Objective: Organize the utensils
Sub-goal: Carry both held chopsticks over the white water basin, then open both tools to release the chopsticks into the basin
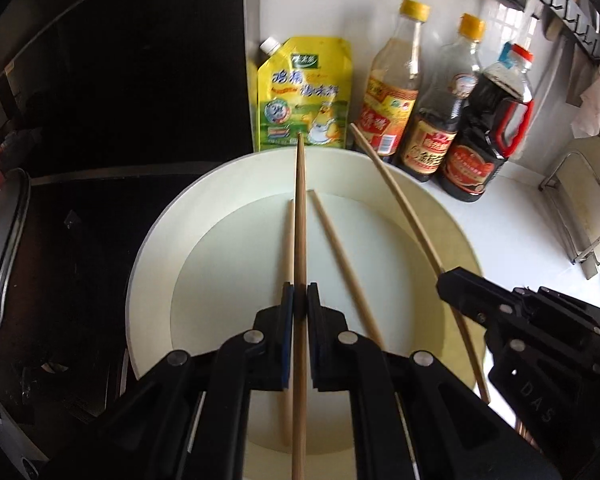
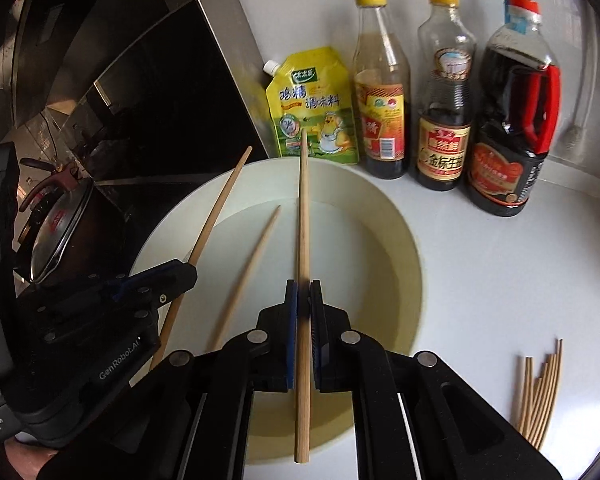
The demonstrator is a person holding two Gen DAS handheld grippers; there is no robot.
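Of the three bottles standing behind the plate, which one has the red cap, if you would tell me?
The large dark bottle at the far right, with the red handle; the other two bottles have yellow caps.

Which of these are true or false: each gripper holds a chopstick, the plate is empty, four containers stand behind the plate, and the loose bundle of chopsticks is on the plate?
1. Each gripper holds one chopstick. True: the left gripper and the right gripper each clamp one.
2. The plate is empty. False: loose chopsticks lie on it.
3. Four containers stand behind the plate. True: a yellow pouch and three bottles.
4. The chopstick bundle is on the plate. False: it lies on the counter beside it.
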